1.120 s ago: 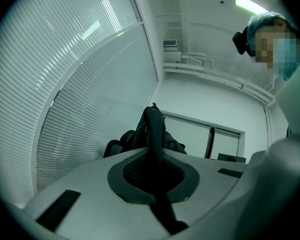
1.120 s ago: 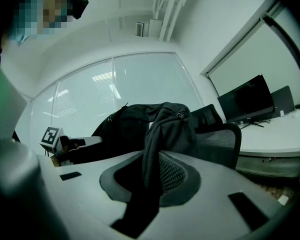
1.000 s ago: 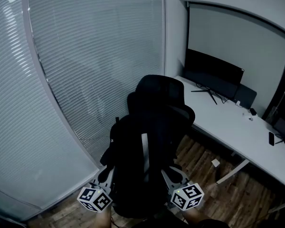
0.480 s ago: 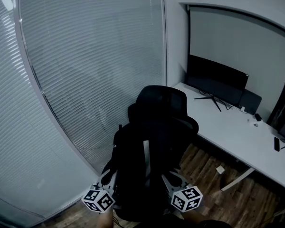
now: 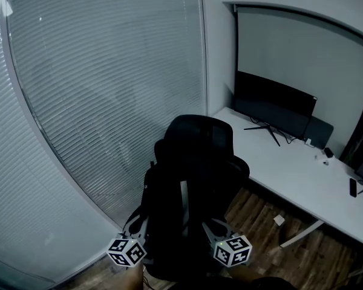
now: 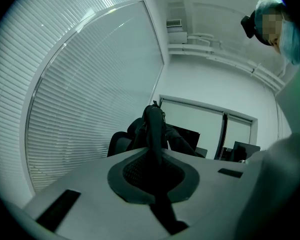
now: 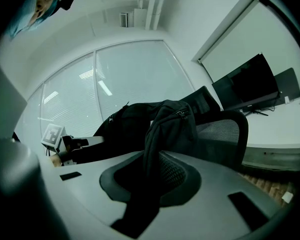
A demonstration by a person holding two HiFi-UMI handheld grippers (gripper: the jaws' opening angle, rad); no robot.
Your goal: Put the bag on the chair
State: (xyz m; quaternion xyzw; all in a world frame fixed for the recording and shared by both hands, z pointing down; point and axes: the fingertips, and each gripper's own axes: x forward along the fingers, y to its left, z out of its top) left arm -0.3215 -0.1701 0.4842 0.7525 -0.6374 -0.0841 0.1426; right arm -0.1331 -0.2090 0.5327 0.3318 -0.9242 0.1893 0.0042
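Head view showed window blinds (image 5: pixel 78 101) at far left. Next came the left claw (image 5: pixel 137 222), pressed tight on a thin strap (image 6: pixel 154 129) of the black bag (image 5: pixel 180 222). The bag hung between both claws, in front of the chair (image 5: pixel 199 135), whose seat it hid. The right claw (image 5: pixel 213 228) pinched a thicker fold of the bag's fabric. Farther right lay the tabletop (image 5: pixel 290 162) with a monitor (image 5: pixel 275 104). The step in hand looked like bringing the bag up to the chair. The next move probably called for lifting it over the seat edge, lowering it level, then releasing both claws.
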